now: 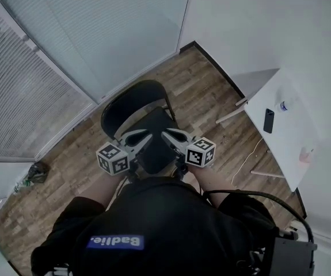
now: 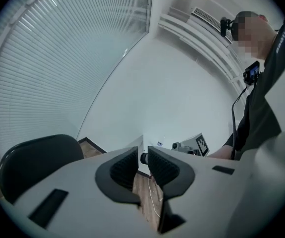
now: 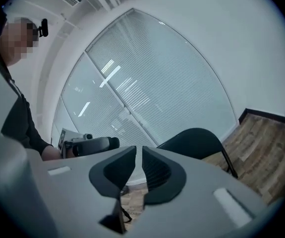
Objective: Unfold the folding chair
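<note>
Under both grippers stands the black chair, with its seat below their tips and its back farther ahead. The left gripper and the right gripper hang side by side, close together. Each has its jaws nearly closed, with only a thin slit between them, and grips nothing. To the right of the right gripper, well apart, is a white table.

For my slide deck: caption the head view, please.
Person stands over a black folding chair, left claw and right claw held empty above its seat, white table alongside.
</note>
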